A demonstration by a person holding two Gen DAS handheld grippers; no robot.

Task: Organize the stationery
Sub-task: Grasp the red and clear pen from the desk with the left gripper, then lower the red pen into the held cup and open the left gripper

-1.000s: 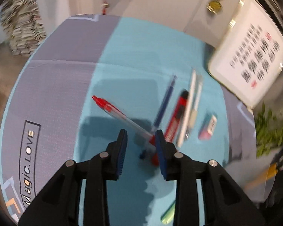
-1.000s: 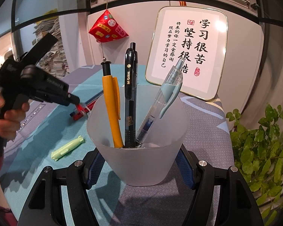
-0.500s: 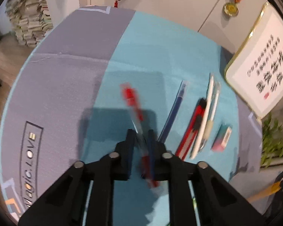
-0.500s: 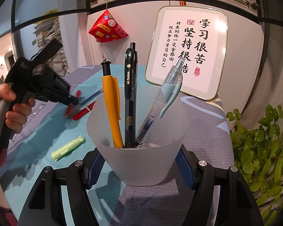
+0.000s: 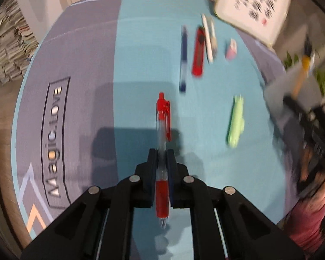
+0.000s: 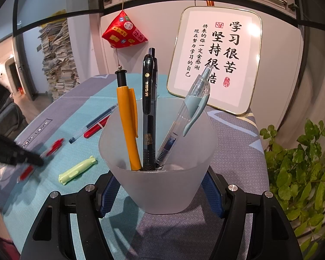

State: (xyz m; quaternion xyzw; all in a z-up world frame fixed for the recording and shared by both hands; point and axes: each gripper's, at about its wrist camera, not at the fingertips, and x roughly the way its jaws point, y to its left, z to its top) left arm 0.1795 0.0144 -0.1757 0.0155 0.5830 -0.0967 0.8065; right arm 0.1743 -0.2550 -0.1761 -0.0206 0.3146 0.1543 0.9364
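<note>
L tongs [image 5: 161, 159]: clamped on red pen [image 5: 162, 130], held above surface [image 5: 140, 54], clip end fwd. R tongs [image 6: 160, 189]: gripping frosted cup [image 6: 158, 171] w/ orange, black, pale-blue pens upright inside. On surface: green highlighter [image 5: 236, 122], blue pen [image 5: 183, 58], red cutter [image 5: 199, 52], eraser [image 5: 231, 48].

My left wrist camera looks steeply down along its fingers at the tablecloth [image 5: 140, 54], from close above. My right wrist camera sits low near the table edge, facing level across it toward the framed sign [image 6: 216, 60] and wall, with the cup [image 6: 160, 173] filling the near field. Both views share the green marker [image 5: 236, 121] [image 6: 77, 170], the pens and the sign [image 5: 255, 6].
</note>
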